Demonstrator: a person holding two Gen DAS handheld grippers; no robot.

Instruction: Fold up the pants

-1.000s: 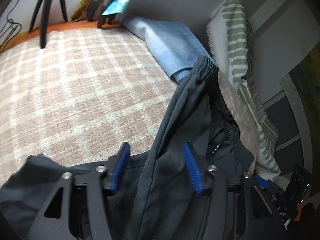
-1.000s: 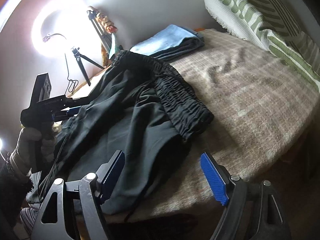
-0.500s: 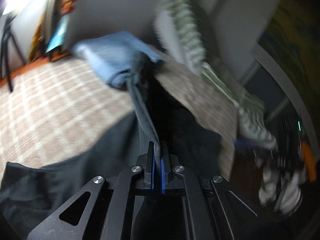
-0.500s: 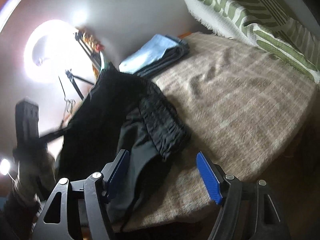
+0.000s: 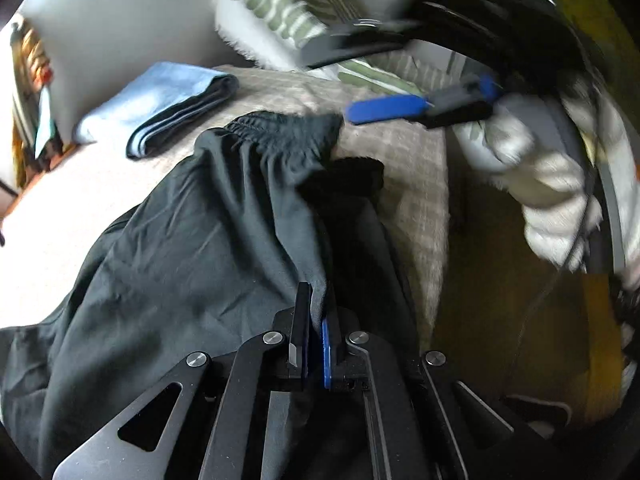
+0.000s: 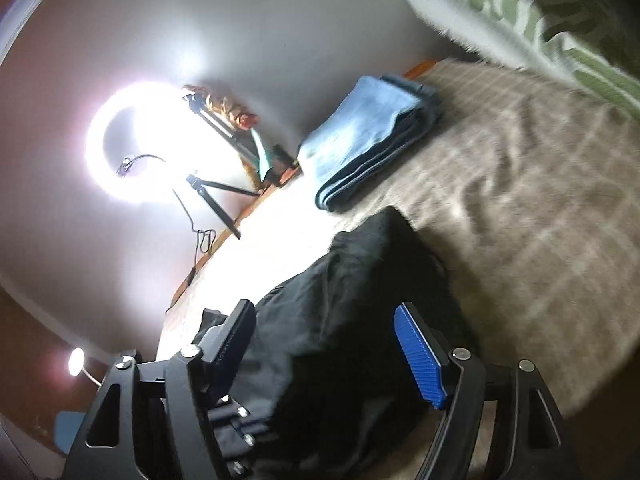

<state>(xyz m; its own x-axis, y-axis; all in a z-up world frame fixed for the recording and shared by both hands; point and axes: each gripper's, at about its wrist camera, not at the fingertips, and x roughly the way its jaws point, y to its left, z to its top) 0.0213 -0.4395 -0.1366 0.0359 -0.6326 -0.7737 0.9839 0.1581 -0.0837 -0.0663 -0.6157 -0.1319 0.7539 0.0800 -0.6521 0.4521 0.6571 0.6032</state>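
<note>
Dark grey pants (image 5: 208, 240) lie crumpled on a beige checked bedspread (image 5: 400, 148), the elastic waistband (image 5: 280, 128) toward the far side. My left gripper (image 5: 316, 320) is shut on a fold of the pants' fabric near the bed's edge. My right gripper (image 6: 328, 344) is open and empty, its blue pad (image 6: 420, 356) and black pad on either side of the pants (image 6: 360, 304) just above them. It also shows blurred in the left wrist view (image 5: 384, 106), near the waistband corner.
A folded light-blue and grey stack of clothes (image 5: 160, 108) (image 6: 372, 136) lies at the back of the bed. A green-striped pillow (image 5: 288, 16) leans behind. A bright ring light on a tripod (image 6: 132, 148) stands beside the bed.
My left gripper closed on the pants fabric and has swung to face the waistband. My right gripper, still open, has moved in over the pants.
</note>
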